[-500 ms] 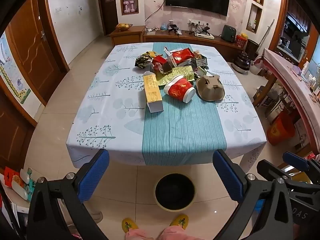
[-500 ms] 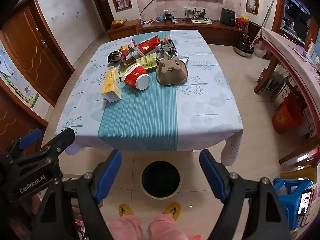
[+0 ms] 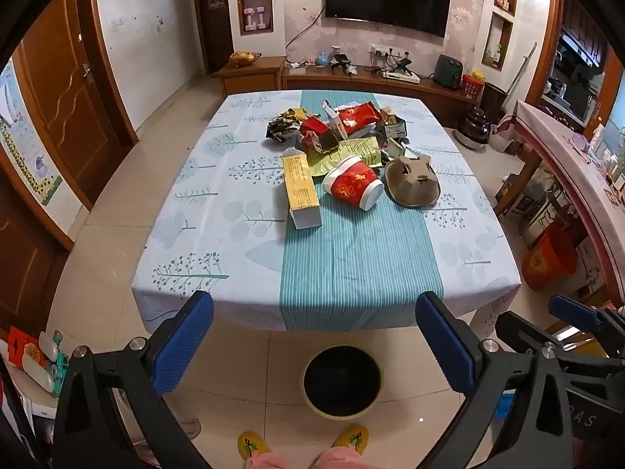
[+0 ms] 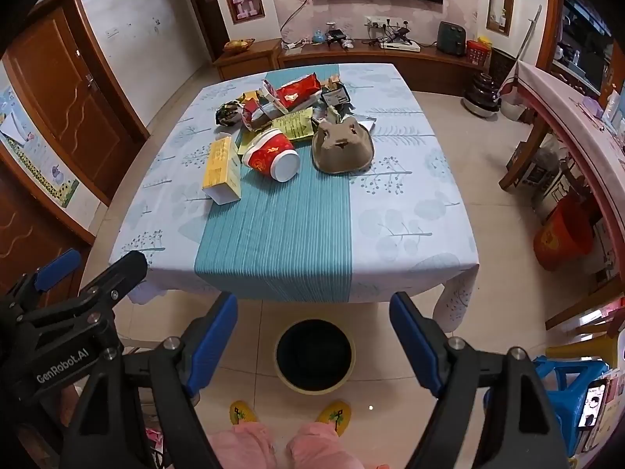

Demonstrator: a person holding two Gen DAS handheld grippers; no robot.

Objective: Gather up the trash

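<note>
1. Trash pile [image 3: 343,144] sits on the far half of the tabletop [image 3: 218,211], mostly on the teal centre stripe: crumpled wrappers, red snack bag [image 3: 357,115], green-yellow packet.
2. Nearest pieces: yellow carton [image 3: 300,187] lying flat, red paper cup [image 3: 351,187] on its side just right of it, brown pulp cup tray [image 3: 412,181] upside down right of the cup.
3. Bin [image 3: 343,381], dark inside with a pale rim, stands on the floor tiles in front of the tabletop's near edge, just ahead of the person's yellow slippers [image 3: 254,443].
4. Left tool [image 3: 314,336]: jaws wide apart, nothing between them, held over the floor short of the tabletop edge.
5. Right tool [image 4: 312,338]: jaws apart, empty, above the bin, beside the left one.
6. Orange bucket [image 3: 550,258] on the floor to the right.
</note>
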